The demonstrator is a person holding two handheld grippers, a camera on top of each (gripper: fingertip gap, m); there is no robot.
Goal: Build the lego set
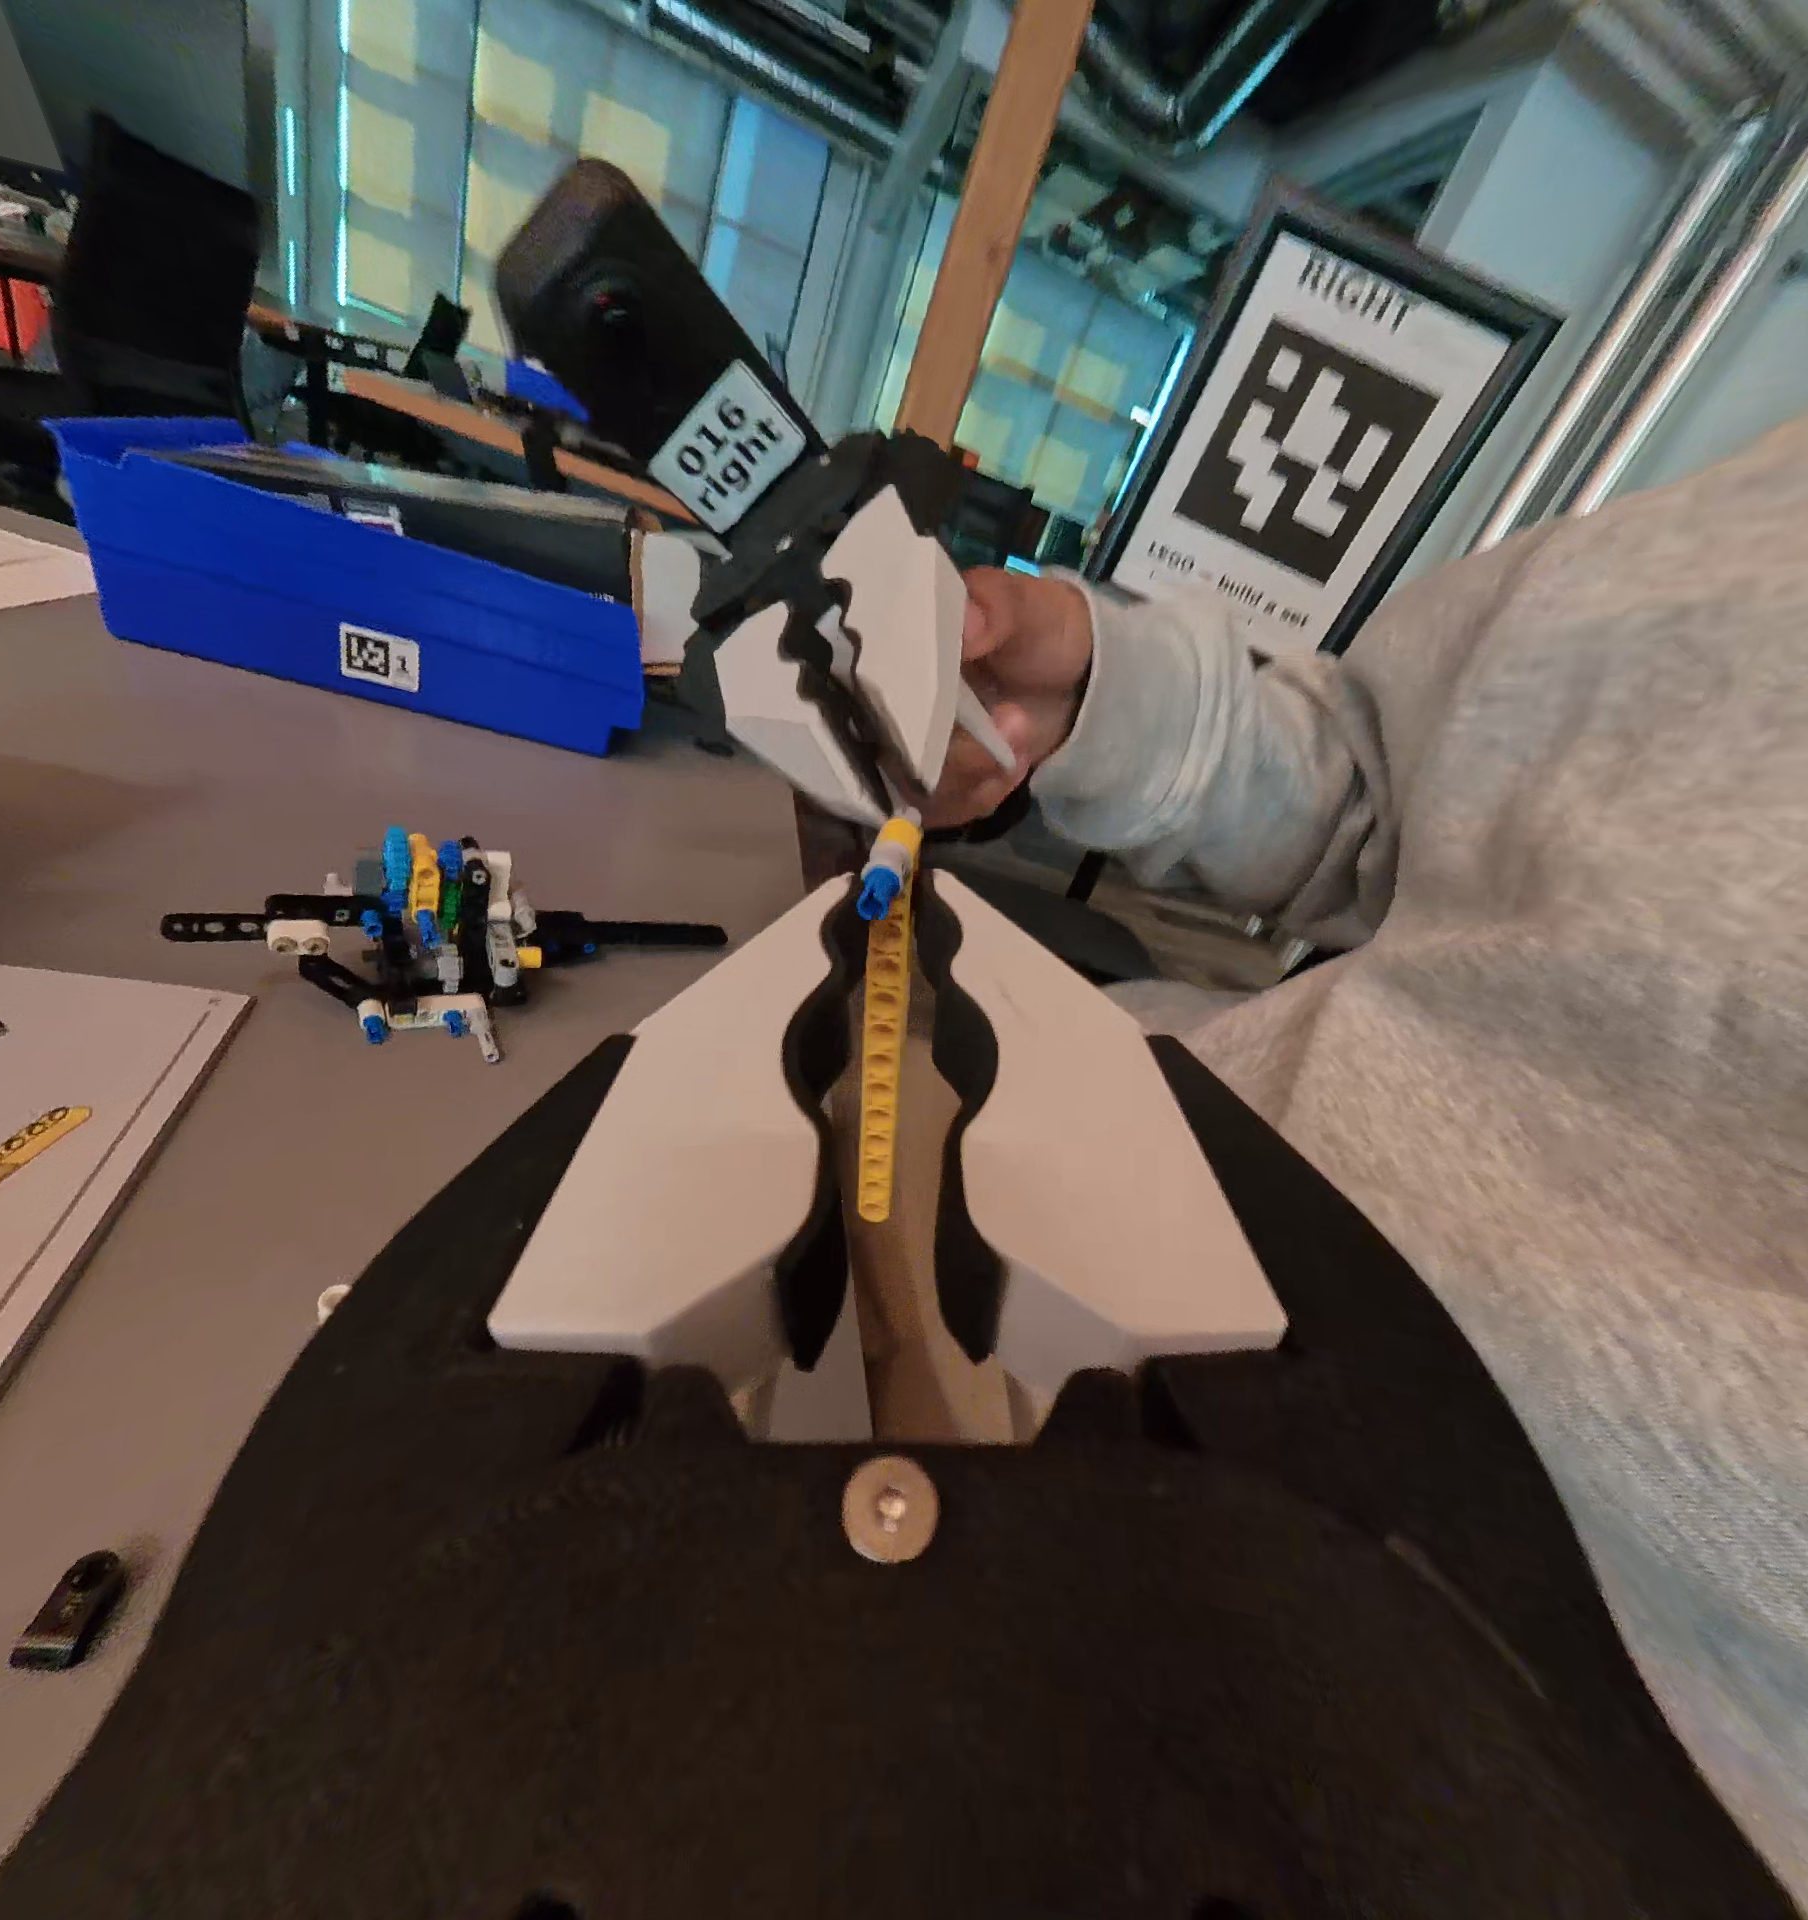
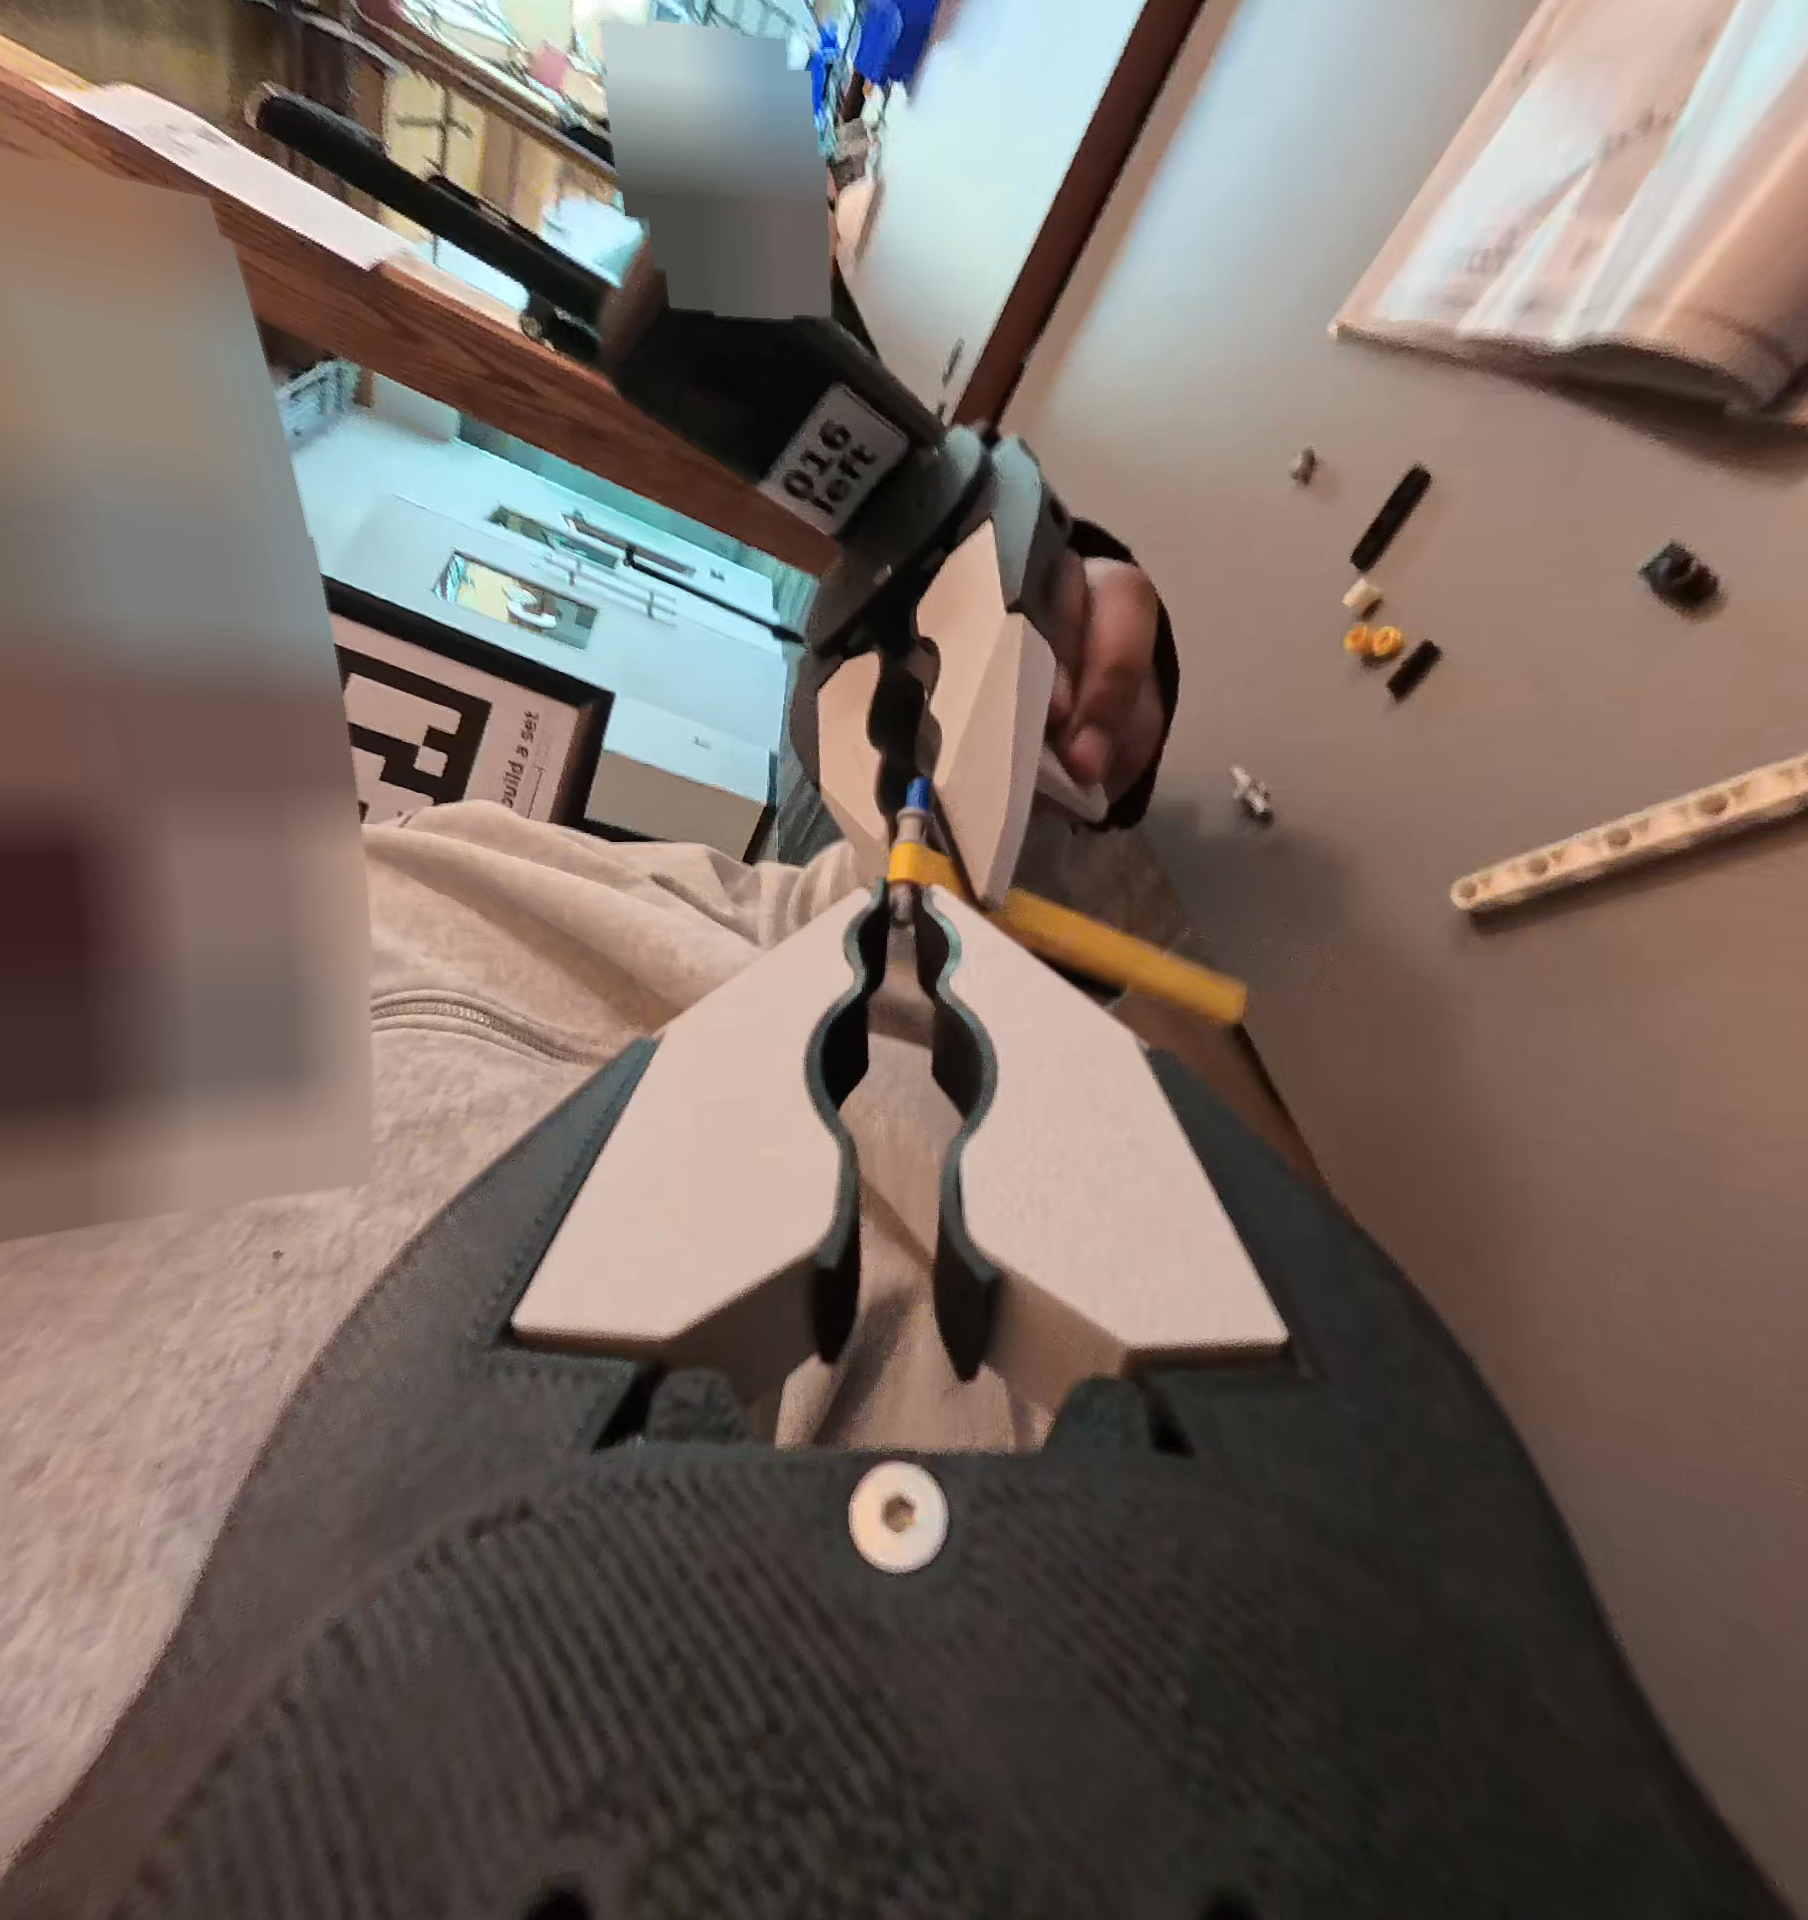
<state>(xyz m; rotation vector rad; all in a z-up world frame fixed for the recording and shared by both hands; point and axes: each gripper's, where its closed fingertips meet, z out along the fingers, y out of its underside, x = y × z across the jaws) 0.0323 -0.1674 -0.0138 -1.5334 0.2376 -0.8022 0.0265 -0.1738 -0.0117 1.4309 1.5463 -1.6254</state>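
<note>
My left gripper (image 1: 884, 899) is shut on a long yellow beam (image 1: 879, 1060) that runs lengthwise between its fingers, held in the air above my lap. A blue and grey pin (image 1: 879, 883) sits at the beam's far end. My right gripper (image 1: 895, 808) comes down from above and meets that end. In the right wrist view my right gripper (image 2: 900, 909) is shut on the grey end of the pin (image 2: 905, 831), which passes through the end of the yellow beam (image 2: 1097, 951). The left gripper (image 2: 931, 847) faces it, close above.
A partly built black, blue and yellow model (image 1: 422, 935) lies on the grey table (image 1: 204, 790). Behind it stands a blue bin (image 1: 360, 582). A booklet (image 1: 58, 1122) lies at the left. A white beam (image 2: 1648, 831) and small loose pieces (image 2: 1383, 540) lie on the table. The tips of both grippers are at nearly the same place.
</note>
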